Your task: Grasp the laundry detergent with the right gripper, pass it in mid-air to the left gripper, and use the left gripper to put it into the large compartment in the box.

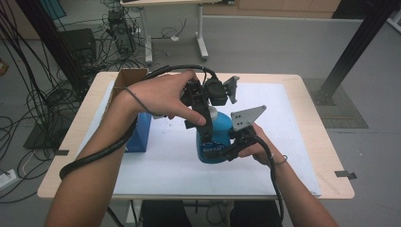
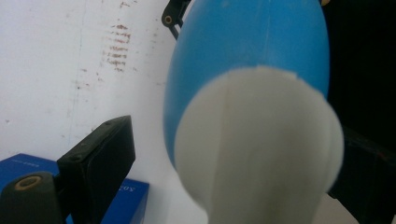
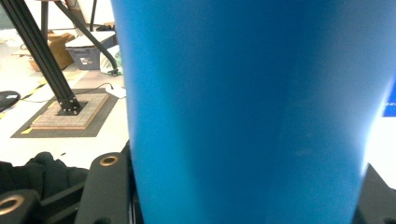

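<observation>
Right gripper [image 1: 226, 152] is clamped on the lower body of the blue bottle [image 1: 215, 139], its jaws pressed against both sides of the plastic; in the right gripper view that blue wall [image 3: 243, 112] stands directly between the two black jaws. Left gripper [image 1: 201, 118] comes down from above onto the bottle's white cap [image 2: 257, 149], with the jaws standing wide on either side of it. One jaw is well clear of the cap in the left gripper view, and the other is lost in shadow at the edge, so the cap looks bracketed rather than squeezed.

The bottle stands upright near the middle of the white mat [image 1: 293, 142] that covers the wooden table [image 1: 326, 123], steadied from the person's right. The cap sits on the neck, with no gap visible.

Judging by this arrangement, the work in hand is taking off the cap: the body is already secured and the upper tool is lined up over the top, but the closing of those jaws, the twisting and the lifting away all appear to be left.

Just to the left of the bottle lies a blue box [image 1: 140, 135], partly under the left forearm, and behind it an open cardboard box [image 1: 127, 78] stands at the far left corner of the table.
</observation>
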